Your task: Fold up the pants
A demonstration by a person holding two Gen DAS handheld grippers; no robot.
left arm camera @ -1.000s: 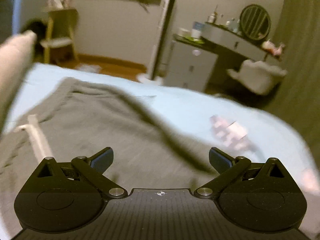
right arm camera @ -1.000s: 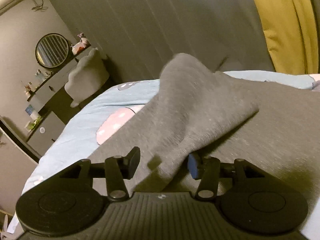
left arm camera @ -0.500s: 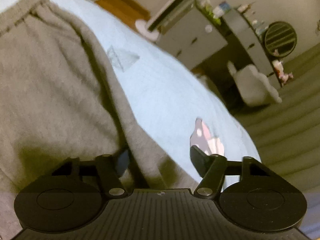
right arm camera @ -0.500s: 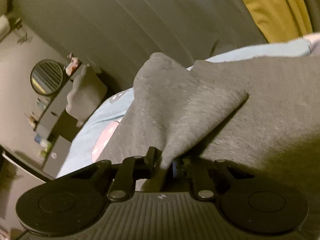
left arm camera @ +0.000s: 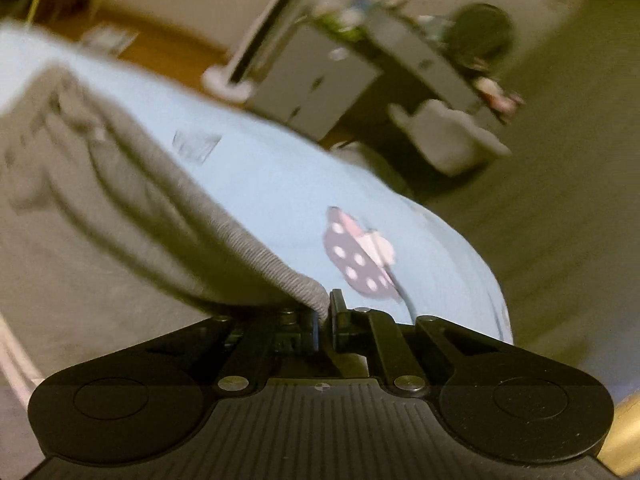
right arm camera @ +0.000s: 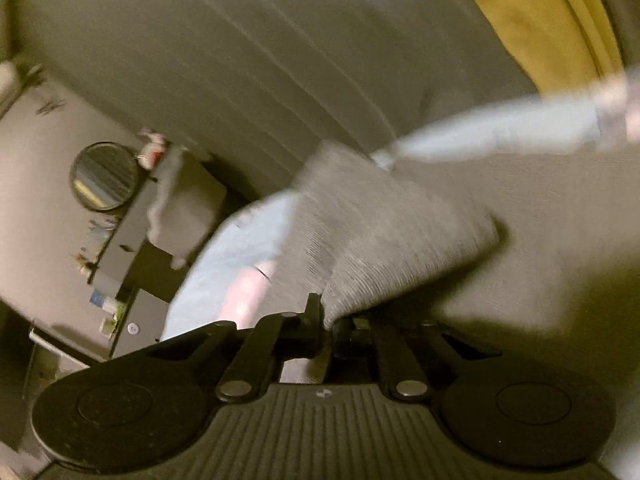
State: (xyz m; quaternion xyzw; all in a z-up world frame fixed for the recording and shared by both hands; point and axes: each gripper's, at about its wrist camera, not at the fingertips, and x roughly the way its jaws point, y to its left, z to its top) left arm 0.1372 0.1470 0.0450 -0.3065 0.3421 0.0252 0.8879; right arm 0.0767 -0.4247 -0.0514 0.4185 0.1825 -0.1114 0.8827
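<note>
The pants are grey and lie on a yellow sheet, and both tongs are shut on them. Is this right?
The sheet is wrong: it is light blue, as the left wrist view shows. The rest holds: the grey pants, with the left tongs and right tongs shut on them.

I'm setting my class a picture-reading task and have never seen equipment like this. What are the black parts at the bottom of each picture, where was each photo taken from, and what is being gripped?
No robot here: a person holds a hand-held gripping tool in each hand, and each one carries a camera looking forward along its two fingers. One picture comes from the left tool, the other from the right tool; the black shapes are their fingers and linkages. Grey pants lie on a bed with a light blue sheet. Both tools have just closed, each pinching an edge of the pants fabric. Behind are a dressing table with a round mirror and curtains.
</note>
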